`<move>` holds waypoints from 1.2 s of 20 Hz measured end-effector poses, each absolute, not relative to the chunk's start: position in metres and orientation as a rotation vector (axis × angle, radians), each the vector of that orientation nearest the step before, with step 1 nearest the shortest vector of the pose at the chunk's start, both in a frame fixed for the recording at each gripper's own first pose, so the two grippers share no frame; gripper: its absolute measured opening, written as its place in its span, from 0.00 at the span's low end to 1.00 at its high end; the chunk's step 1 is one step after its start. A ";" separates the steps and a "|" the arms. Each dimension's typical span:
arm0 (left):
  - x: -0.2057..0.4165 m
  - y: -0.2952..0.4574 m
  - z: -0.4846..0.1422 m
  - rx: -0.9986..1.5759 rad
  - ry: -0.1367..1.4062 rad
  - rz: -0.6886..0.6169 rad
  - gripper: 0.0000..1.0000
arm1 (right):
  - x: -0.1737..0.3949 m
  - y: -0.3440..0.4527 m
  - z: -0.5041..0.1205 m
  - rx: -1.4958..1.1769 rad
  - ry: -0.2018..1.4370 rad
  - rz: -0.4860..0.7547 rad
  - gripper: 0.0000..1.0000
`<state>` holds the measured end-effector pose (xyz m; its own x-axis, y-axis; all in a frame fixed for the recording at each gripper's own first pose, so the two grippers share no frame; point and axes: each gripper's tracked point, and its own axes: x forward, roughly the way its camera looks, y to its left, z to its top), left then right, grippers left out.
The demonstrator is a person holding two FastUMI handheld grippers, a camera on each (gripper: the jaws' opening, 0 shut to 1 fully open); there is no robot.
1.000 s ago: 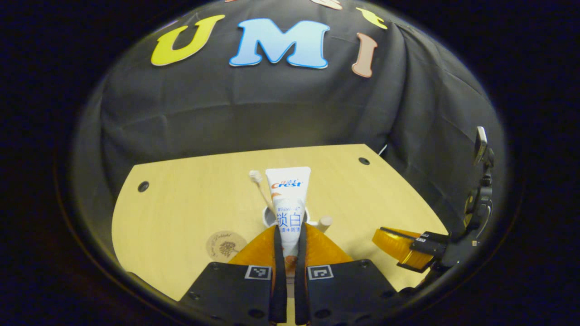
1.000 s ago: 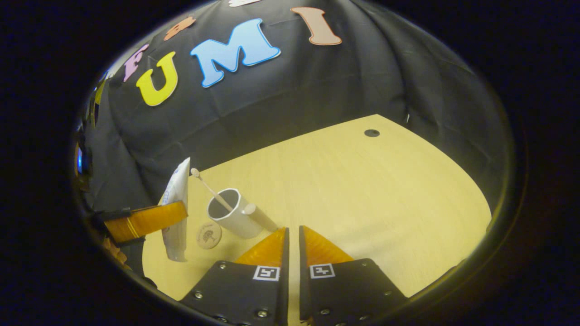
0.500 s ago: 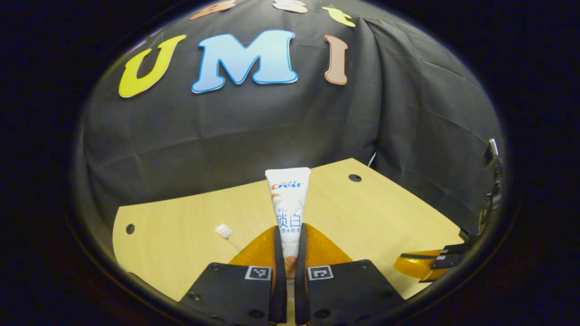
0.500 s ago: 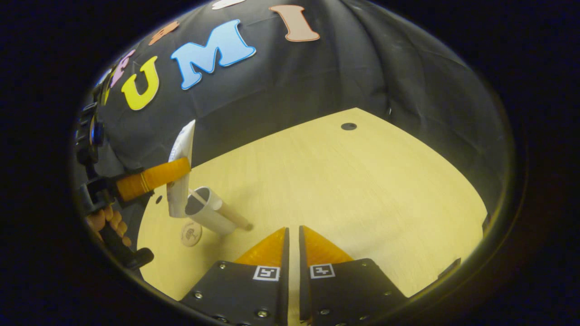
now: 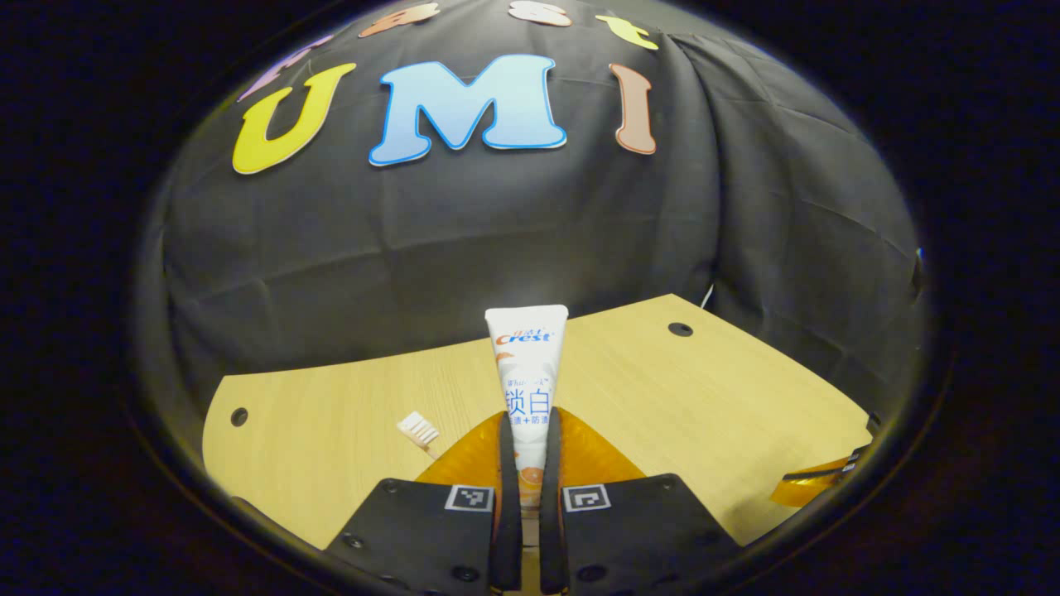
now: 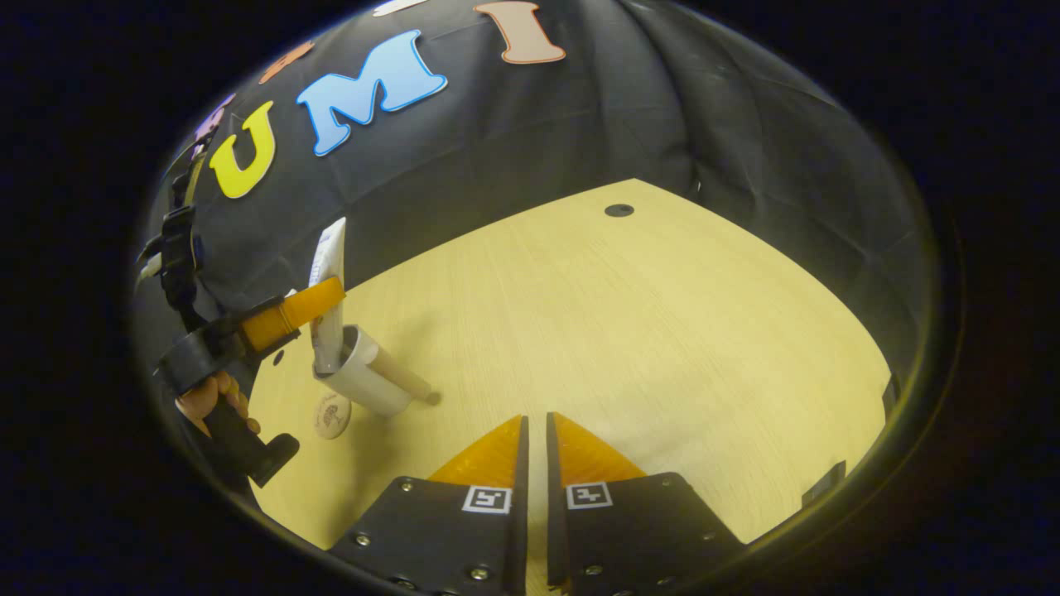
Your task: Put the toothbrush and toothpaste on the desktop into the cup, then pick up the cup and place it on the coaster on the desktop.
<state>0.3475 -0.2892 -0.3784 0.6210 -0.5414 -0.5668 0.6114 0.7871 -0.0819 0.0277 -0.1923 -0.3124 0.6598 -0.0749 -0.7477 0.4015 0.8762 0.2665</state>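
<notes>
Upright, flat glossy toothpaste tube [image 5: 527, 372] pinched by left tongs [image 5: 527, 430]; right tongs [image 6: 535, 434] pressed together, empty.

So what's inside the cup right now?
In the right gripper view, the toothpaste, held by the left gripper, dips its lower end into the cup. Any toothbrush inside is hidden; its bristles show in the left gripper view.

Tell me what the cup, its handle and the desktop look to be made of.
Cup: smooth white wall, ceramic or plastic; the look leaves it open. Its handle: a pale tan rod, likely wood. Desktop: light wood grain with an even matte sheen, probably laminate rather than solid wood.
</notes>
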 end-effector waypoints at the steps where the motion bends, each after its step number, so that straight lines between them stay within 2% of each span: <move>1: 0.347 -0.287 -0.378 0.127 0.605 -0.658 0.22 | 0.027 -0.191 -0.313 0.436 0.813 -0.278 0.10; 4: 0.335 -0.285 -0.376 0.116 0.613 -0.656 0.36 | 0.031 -0.188 -0.311 0.436 0.810 -0.273 0.10; 6: 0.331 -0.285 -0.370 0.114 0.599 -0.662 0.53 | 0.035 -0.184 -0.308 0.437 0.803 -0.265 0.10; 7: 0.328 -0.284 -0.365 0.121 0.592 -0.659 0.48 | 0.038 -0.182 -0.306 0.435 0.799 -0.257 0.10; 8: 0.326 -0.283 -0.362 0.124 0.590 -0.655 0.48 | 0.041 -0.179 -0.303 0.433 0.794 -0.250 0.10; 9: 0.323 -0.282 -0.360 0.121 0.591 -0.654 0.52 | 0.044 -0.177 -0.301 0.432 0.792 -0.240 0.10; 11: 0.317 -0.279 -0.359 0.116 0.601 -0.646 0.55 | 0.048 -0.173 -0.296 0.426 0.785 -0.222 0.10; 15: 0.311 -0.264 -0.356 0.130 0.600 -0.621 0.83 | 0.053 -0.167 -0.288 0.406 0.781 -0.182 0.10; 16: 0.309 -0.261 -0.355 0.129 0.601 -0.618 0.87 | 0.054 -0.167 -0.286 0.397 0.785 -0.170 0.10; 24: 0.291 -0.216 -0.336 0.085 0.619 -0.557 0.85 | 0.078 -0.151 -0.284 0.293 0.864 0.022 0.10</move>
